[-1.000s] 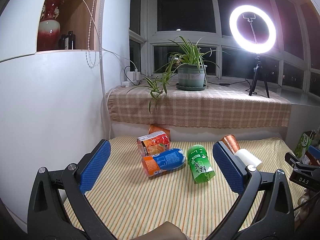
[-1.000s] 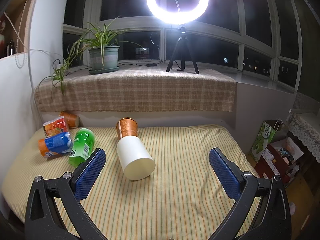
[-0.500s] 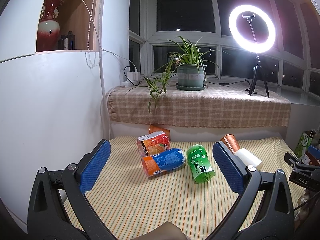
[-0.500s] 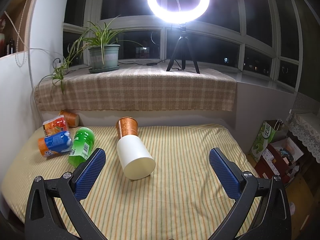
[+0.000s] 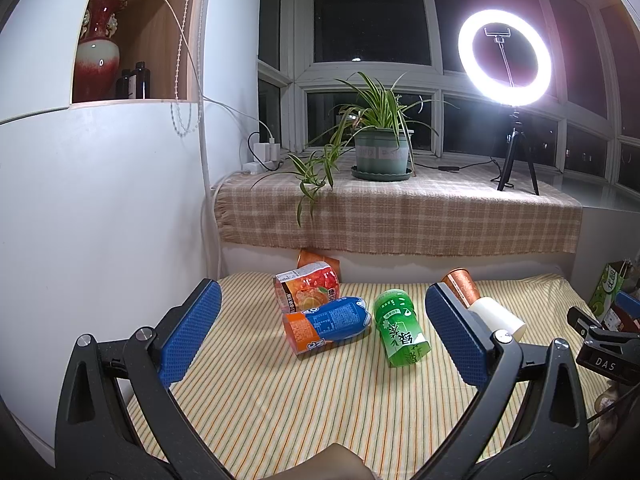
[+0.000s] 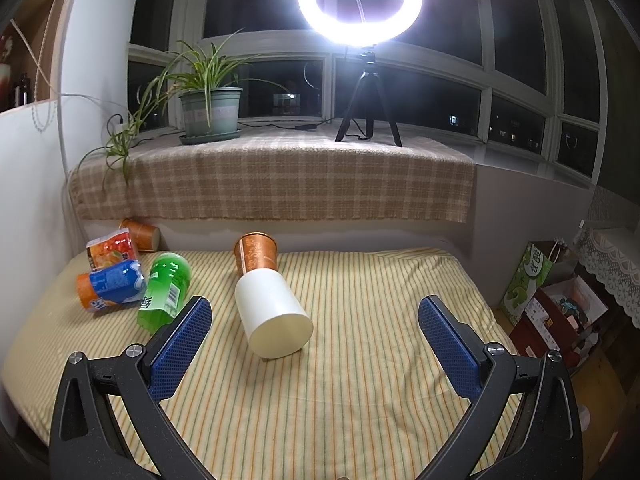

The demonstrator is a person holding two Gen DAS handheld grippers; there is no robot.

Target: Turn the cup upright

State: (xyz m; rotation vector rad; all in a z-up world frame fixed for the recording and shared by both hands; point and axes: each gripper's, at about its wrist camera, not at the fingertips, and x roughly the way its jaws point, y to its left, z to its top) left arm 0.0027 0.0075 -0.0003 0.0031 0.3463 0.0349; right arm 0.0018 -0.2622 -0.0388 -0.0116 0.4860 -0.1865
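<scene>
A white cup (image 6: 272, 316) lies on its side on the striped cloth (image 6: 360, 380), with a copper-orange cup (image 6: 256, 251) lying just behind it. In the left wrist view the white cup (image 5: 498, 317) and the copper cup (image 5: 460, 285) show partly behind the right finger. My right gripper (image 6: 315, 344) is open and empty, a little short of the white cup. My left gripper (image 5: 324, 338) is open and empty, short of a green cup (image 5: 398, 328), a blue-orange cup (image 5: 326, 326) and a red-orange cup (image 5: 308, 286), all lying on their sides.
Another orange cup (image 6: 142, 234) lies against the back ledge. A checked cloth covers the sill (image 6: 272, 176) with a potted plant (image 6: 210, 108) and a ring light on a tripod (image 6: 362, 64). A white cabinet wall (image 5: 100, 200) stands left; boxes and bags (image 6: 552, 300) sit off the right edge.
</scene>
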